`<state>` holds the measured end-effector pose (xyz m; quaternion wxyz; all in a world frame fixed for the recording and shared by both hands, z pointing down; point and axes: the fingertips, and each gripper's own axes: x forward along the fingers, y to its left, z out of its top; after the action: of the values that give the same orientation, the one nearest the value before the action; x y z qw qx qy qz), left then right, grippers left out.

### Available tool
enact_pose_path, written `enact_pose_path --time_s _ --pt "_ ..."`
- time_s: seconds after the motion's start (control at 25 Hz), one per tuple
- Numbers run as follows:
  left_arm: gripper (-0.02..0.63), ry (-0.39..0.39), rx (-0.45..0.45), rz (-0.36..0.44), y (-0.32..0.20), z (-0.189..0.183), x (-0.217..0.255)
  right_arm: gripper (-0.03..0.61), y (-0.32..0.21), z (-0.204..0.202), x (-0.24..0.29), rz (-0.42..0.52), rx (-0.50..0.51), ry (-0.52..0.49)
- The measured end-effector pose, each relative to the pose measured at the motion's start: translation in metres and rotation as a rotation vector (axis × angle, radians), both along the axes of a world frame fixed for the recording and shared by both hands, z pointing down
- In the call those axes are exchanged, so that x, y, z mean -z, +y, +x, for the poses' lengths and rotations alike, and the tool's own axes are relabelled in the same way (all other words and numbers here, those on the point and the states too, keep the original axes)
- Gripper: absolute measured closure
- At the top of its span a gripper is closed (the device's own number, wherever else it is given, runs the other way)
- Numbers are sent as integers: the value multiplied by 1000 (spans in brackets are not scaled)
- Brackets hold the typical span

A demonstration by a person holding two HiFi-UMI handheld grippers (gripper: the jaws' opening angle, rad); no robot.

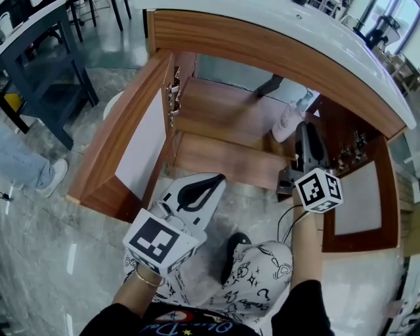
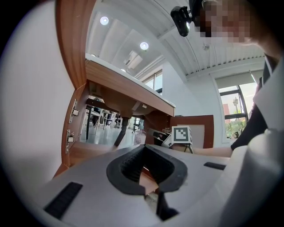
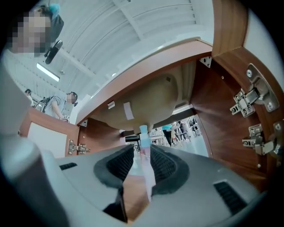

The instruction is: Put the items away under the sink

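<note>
Right hand-held gripper (image 3: 142,153) sits released around 1 pale-pink, blue-capped bottle (image 1: 286,122) inside the wooden cabinet (image 1: 216,125); left hand-held gripper (image 1: 216,178) is clenched, empty.

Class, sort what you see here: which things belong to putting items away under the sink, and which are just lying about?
Belongs to the job:
- bottle, between the jaws of the right gripper
- open cabinet

Just about:
- dark table
- chairs
- bystander's shoe
- left gripper, empty, jaws together
</note>
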<state>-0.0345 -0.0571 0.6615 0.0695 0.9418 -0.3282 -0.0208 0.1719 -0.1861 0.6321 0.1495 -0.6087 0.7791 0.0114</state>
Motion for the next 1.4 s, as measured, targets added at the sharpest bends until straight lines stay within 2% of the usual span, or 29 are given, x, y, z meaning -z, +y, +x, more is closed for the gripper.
enact_pose_path --time_s 0.2,0.36,0.52,0.84,1.04,1.24,1.4 --pt "606 -7 -7 12 3 -3 -3 537 7 -11 4 23 50 -36" --pt "606 -1 -2 10 4 -6 -5 562 13 -21 5 22 84 -26" --pt "606 6 9 3 4 -10 -7 571 22 -32 8 24 118 -14" --pt "606 12 -1 -3 11 -4 -10 571 38 -73 -8 -47 248 31" --pt "606 10 -3 4 14 -1 -14 571 46 -84 -14 -74 312 -15" --pt "606 5 2 -25 15 3 -20 571 59 -95 -14 -77 375 14" --pt "606 -6 7 -31 15 6 -27 571 61 -94 -17 -86 385 27"
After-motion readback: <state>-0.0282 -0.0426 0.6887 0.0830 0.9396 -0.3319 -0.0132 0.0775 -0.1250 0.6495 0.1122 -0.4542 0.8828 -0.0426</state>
